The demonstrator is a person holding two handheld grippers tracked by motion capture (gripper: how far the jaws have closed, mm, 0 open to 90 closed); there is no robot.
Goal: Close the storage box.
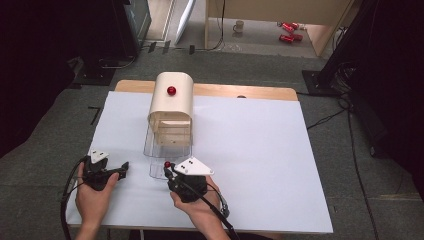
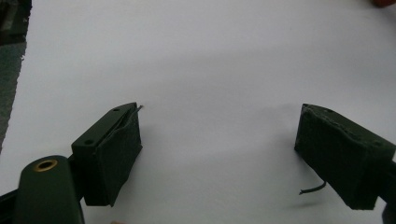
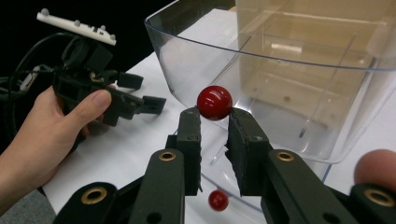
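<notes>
My right gripper (image 3: 215,119) clamped on the red knob (image 3: 214,102) of the clear door (image 3: 280,70), door's rim lifted off the white bench (image 1: 260,150) before the cream box (image 1: 171,97), my left gripper (image 2: 217,154) parted wide, resting on bare bench.

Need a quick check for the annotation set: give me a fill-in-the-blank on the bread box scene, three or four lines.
1. The right gripper is shut on a red ____ on the clear door.
2. The left gripper rests on the white table with its jaws ____.
3. The knob on top of the cream box is ____ in colour.
4. The door that the right gripper holds is ____, not opaque.

Missing words: knob; open; red; transparent
</notes>
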